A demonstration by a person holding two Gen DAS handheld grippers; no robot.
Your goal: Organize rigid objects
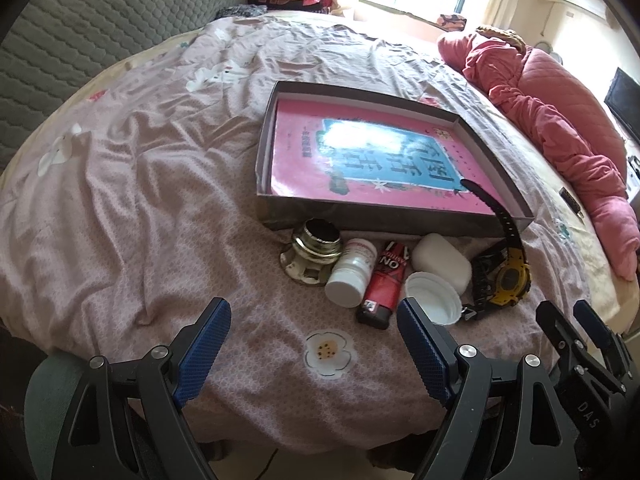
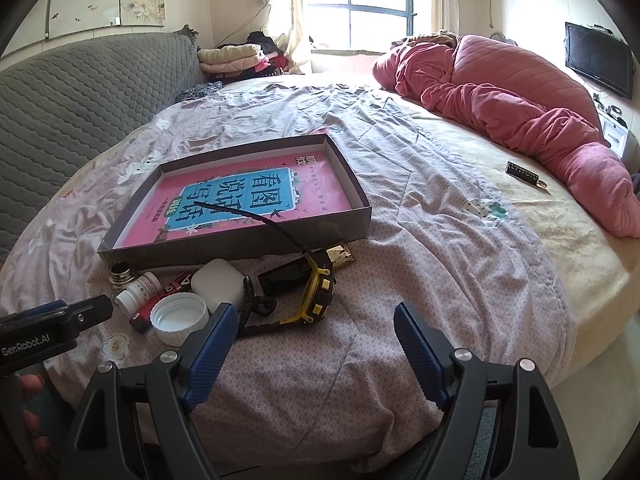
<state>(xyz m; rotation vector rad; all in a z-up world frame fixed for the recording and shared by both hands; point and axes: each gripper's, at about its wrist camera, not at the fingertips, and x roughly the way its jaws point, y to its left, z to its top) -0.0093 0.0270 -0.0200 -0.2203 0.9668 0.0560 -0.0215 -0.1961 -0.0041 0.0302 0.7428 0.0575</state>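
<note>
Pink bedspread [image 1: 140, 200], box [image 1: 384, 220] beside clutter, both hand-held grippers [image 1: 314, 344] [image 2: 316, 346] wide, empty.

1. glare whitens the top of the pink book [image 1: 372, 152]'s blue title panel in the left wrist view.
2. the red lighter [image 2: 160, 300] lies mostly hidden behind the white cap [image 2: 180, 318].
3. the right tool [image 1: 580, 332] is cut by the frame edge.

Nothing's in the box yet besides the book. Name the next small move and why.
Probably ease the open left tool forward onto the white plastic pill bottle: it lies nearest, loose on the pink bedsheet beside the shallow grey cardboard box.
</note>
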